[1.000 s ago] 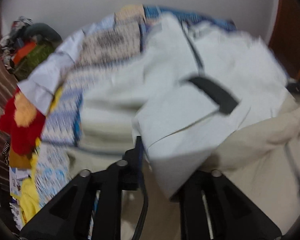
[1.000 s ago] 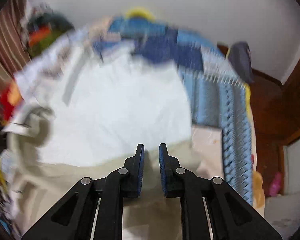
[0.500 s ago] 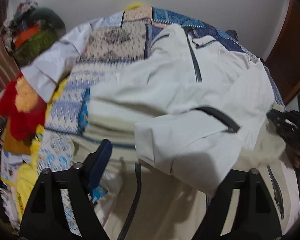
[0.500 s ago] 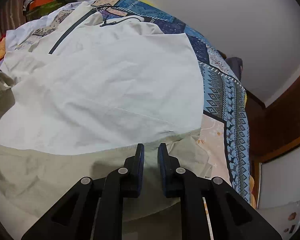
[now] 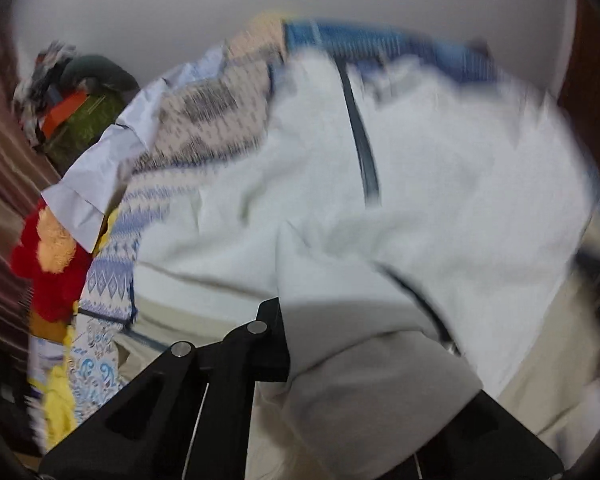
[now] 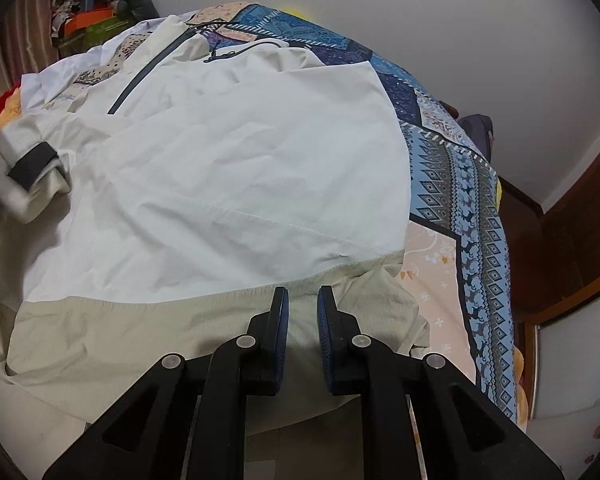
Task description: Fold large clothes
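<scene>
white jacket [image 6: 236, 184] on patterned bedspread [image 6: 460, 184]; right fingers [image 6: 302, 320] slightly parted, empty; left fingers' [image 5: 274, 332] state unclear.

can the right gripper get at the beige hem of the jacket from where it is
Probably yes: the right gripper sits just over the jacket's beige hem, fingers slightly parted, nothing between them and the cloth.

Blue patterned bedspread [image 6: 456, 184], red-yellow plush toy [image 5: 48, 264] at left, clutter pile [image 6: 96, 12] by wall.

The right hand-held gripper [image 6: 302, 312] points forward with a narrow gap between its fingers. The left hand-held gripper [image 5: 340, 360] is half covered; one finger [image 5: 270, 332] shows.
</scene>
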Motion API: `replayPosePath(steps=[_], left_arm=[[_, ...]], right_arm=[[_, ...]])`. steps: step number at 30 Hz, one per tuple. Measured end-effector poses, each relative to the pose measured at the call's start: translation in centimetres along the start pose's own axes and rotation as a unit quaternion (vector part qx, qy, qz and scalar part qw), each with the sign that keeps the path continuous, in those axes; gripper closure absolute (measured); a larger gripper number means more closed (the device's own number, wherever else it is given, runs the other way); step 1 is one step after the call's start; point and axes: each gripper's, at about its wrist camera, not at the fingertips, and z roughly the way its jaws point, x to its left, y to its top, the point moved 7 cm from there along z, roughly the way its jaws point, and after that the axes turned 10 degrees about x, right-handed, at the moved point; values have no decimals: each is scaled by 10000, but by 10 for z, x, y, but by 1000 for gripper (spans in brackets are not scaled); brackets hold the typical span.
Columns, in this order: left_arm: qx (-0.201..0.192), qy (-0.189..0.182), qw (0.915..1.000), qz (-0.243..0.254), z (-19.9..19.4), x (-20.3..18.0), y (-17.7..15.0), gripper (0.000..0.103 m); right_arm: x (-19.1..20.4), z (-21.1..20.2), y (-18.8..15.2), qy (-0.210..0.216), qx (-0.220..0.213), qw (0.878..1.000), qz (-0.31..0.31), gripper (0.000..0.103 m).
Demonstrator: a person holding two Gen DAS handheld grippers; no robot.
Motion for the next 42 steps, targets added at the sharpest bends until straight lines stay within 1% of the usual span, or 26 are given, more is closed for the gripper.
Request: replayPosePath(steps=[2, 3, 6, 8, 9, 12, 14, 16, 18, 20, 21, 22, 23, 25, 26, 28, 29, 31, 32, 34, 36, 37, 38, 39, 40, 42], left_arm=[[-315, -457, 9975, -432, -28, 22, 13, 97], [-460, -714, 9940, -683, -42, 39, 18, 97], [-580, -1280, 9838, -1112, -57, 78, 20, 92], [-482, -1248, 9826, -1284, -51, 98, 11, 85], [-391, -1217, 9824, -1363, -44, 110, 4, 84], [-145, -1456, 9718, -1848, -21, 143, -24, 80], [133, -1366, 9679, -2107, -2, 163, -43, 80], [574, -1427, 9665, -2054, 19, 171, -65, 78], [840, -1349, 9700, -1842, 27, 166, -81, 78], [945, -1357, 9733, -1592, 28, 159, -95, 77], [924, -1434, 9727, -1573, 25, 158, -101, 74], [914, -1451, 9719, -1615, 23, 159, -107, 57], [878, -1331, 9725, -1695, 19, 165, -114, 36], [602, -1099, 9742, -1877, 7, 183, -124, 26], [500, -1074, 9741, -1924, 0, 192, -128, 26], [489, -1000, 9721, -2066, -6, 210, -137, 26], [519, -953, 9699, -2182, -9, 217, -142, 26], [657, -1028, 9625, -2421, -9, 225, -150, 25], [767, -1146, 9576, -2531, -9, 223, -155, 25], [958, -1581, 9431, -2763, -4, 212, -168, 25], [1071, -1860, 9346, -2837, 4, 197, -172, 24], [1154, -1895, 9337, -2811, 10, 188, -174, 24], [1266, -1770, 9381, -2696, 20, 178, -174, 24], [1315, -1607, 9430, -2601, 28, 174, -173, 24], [1371, -1245, 9523, -2425, 40, 170, -171, 24], [1427, -920, 9584, -2292, 56, 167, -168, 24]], right_arm=[[-2, 0, 0, 106, -1, 9999, 48, 92], [-2, 1, 0, 160, 0, 9998, 83, 92], [-5, 2, 1, 366, 13, 9991, 232, 92], [-6, 3, 1, 464, 47, 9983, 344, 92], [-7, 3, 1, 482, 61, 9981, 373, 92], [-5, 3, 1, 426, 81, 9985, 346, 92], [-2, 3, 2, 337, 115, 9989, 291, 92], [-1, 3, 2, 291, 152, 9991, 251, 92], [0, 4, 2, 260, 188, 9992, 254, 92], [2, 4, 3, 173, 196, 9994, 237, 92], [2, 4, 3, 149, 191, 9995, 225, 92], [2, 4, 2, 114, 183, 9995, 215, 92], [3, 4, 2, 76, 186, 9996, 209, 92], [4, 5, 2, 37, 186, 9996, 192, 92], [4, 5, 2, 28, 188, 9996, 189, 92], [4, 5, 2, 18, 193, 9996, 186, 92], [3, 5, 2, 18, 193, 9996, 190, 92], [3, 5, 2, 30, 189, 9996, 208, 92], [3, 5, 2, 44, 189, 9995, 239, 92], [2, 4, 2, 79, 211, 9992, 316, 92], [1, 2, 3, 99, 276, 9990, 349, 92], [1, 0, 4, 106, 301, 9989, 343, 92], [1, -2, 5, 119, 319, 9989, 327, 92], [0, -5, 5, 142, 317, 9989, 310, 92], [0, -10, 6, 167, 291, 9990, 300, 92], [-2, -20, 5, 195, 199, 9992, 299, 92]])
